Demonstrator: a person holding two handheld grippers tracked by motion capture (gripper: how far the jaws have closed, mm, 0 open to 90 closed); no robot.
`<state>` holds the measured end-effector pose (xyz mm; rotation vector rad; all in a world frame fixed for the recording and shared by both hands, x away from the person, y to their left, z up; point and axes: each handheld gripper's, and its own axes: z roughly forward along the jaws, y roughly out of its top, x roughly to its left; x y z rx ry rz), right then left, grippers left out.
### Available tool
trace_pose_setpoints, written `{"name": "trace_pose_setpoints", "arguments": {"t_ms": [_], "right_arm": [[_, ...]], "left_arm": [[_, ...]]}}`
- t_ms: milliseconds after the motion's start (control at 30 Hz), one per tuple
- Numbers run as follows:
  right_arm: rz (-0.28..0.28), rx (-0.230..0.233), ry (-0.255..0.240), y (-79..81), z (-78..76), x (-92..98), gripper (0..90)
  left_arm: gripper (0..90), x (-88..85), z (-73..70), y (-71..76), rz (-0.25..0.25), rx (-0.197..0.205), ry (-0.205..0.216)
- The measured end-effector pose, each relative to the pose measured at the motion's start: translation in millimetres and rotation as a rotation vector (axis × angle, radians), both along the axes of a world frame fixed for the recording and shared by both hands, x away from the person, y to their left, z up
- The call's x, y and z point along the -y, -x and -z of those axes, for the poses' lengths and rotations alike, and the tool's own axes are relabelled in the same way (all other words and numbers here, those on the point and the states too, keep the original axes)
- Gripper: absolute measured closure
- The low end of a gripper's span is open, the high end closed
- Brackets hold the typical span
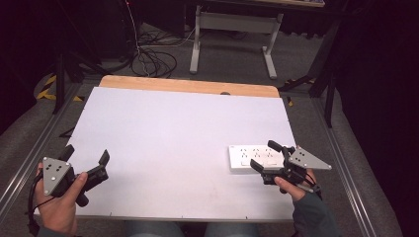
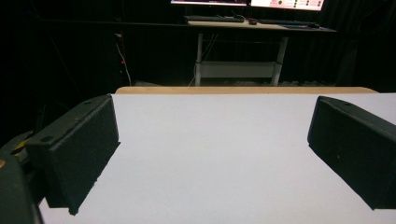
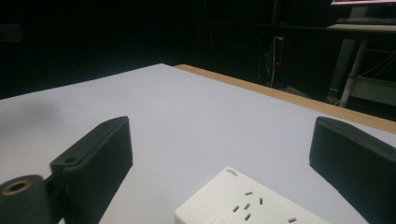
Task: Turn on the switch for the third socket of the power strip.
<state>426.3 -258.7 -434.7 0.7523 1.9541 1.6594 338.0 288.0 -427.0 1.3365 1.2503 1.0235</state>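
A white power strip [image 1: 253, 158] with several sockets lies flat at the right front of the white table [image 1: 173, 133]. My right gripper [image 1: 265, 156] hovers at the strip's right end, open, its jaws spread on either side of it and apart from it. In the right gripper view the power strip [image 3: 247, 200] lies low between the wide-apart jaws. My left gripper [image 1: 86, 154] is held at the front left corner, open, nothing between its jaws. In the left gripper view, bare white table [image 2: 215, 154] lies between the two black jaws.
A wooden strip [image 1: 188, 85] edges the table's far side. Beyond it stand a desk frame [image 1: 232, 29] and loose cables [image 1: 153, 59] on the grey floor. Metal rails [image 1: 341, 163] run along both sides of the table.
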Motion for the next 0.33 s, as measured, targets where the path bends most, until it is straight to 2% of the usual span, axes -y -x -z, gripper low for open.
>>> {"name": "trace_pose_setpoints", "arguments": {"t_ms": [100,333], "right_arm": [[-0.014,0.000,0.007,0.1,0.5,0.4,3.1],[-0.018,0.003,0.004,0.1,0.8,0.5,3.2]], "left_arm": [[2.5,-0.2,0.2,-0.3,0.000,-0.001,-0.002],[2.5,0.1,0.3,-0.4,0.001,-0.001,-0.002]]}}
